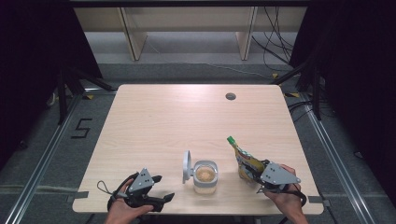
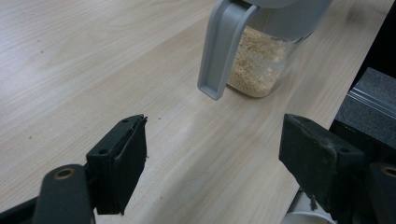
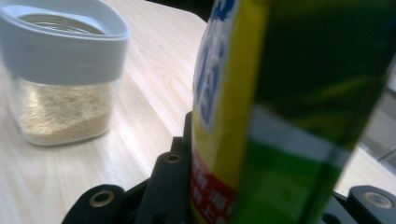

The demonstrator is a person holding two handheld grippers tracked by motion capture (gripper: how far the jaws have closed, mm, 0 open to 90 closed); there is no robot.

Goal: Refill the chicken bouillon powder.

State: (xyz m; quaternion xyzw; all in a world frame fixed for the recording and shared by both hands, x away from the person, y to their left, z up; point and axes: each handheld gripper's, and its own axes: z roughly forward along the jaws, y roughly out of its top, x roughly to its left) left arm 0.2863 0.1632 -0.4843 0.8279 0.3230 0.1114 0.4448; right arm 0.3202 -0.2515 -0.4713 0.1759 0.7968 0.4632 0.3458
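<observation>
High view: pouch (image 1: pixel 244 158) upright, tip tilted up-left

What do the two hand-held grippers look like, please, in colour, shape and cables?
Both are black tools with two blocky black jaws. The left gripper and the right gripper each carry a grey three-cornered plate on top, dotted with small holes. A thin black cable loops from each. The flat pads have brass-coloured pivot screws beside them. No sleeves show.

Green-yellow pouch (image 3: pixel 289 116) clamped in hand-held gripper (image 3: pixel 261 205); lidded jar (image 3: pixel 63 70) left.
</observation>
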